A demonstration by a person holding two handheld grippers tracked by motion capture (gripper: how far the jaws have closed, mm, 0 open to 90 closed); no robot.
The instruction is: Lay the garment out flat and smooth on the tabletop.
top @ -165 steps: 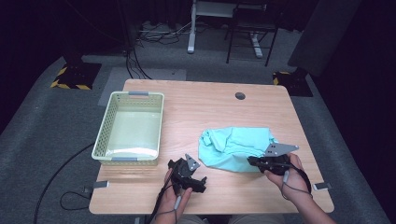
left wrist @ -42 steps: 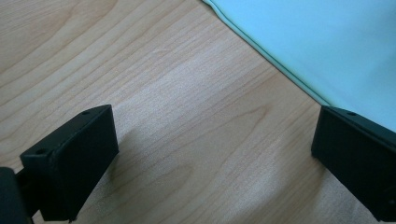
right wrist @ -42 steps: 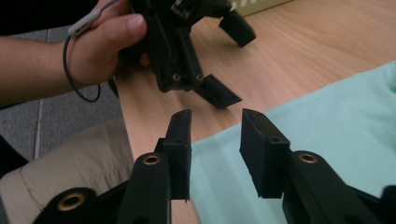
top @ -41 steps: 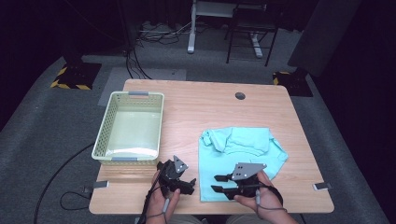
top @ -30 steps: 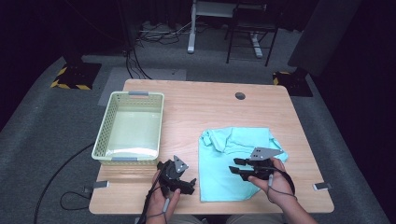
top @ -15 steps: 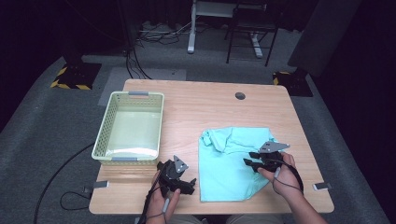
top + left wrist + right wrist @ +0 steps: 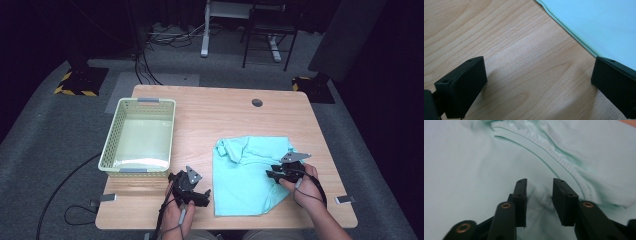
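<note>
A mint-green T-shirt [image 7: 245, 170] lies spread flat on the right half of the wooden table [image 7: 210, 115]. My right gripper [image 7: 270, 175] rests on its right side near a sleeve. In the right gripper view the jaws [image 7: 539, 185] stand narrowly apart, astride a raised fold and seam of the shirt [image 7: 461, 157]. My left gripper [image 7: 205, 196] lies low on the bare wood just left of the shirt's lower left edge. It is wide open [image 7: 539, 82] with nothing between its jaws, and the shirt's hem [image 7: 599, 20] runs past its right jaw.
A pale green plastic basket [image 7: 137, 101] sits on the table's left side, nothing visible inside. A round cable hole [image 7: 257, 102] lies near the far edge. Grey tape tabs mark the front corners [image 7: 345, 199]. Cables trail off the front left.
The shirt went from crumpled to spread flat. In the last second or so my right gripper moved from the bottom hem up and right to the sleeve area. The left gripper stayed put.
</note>
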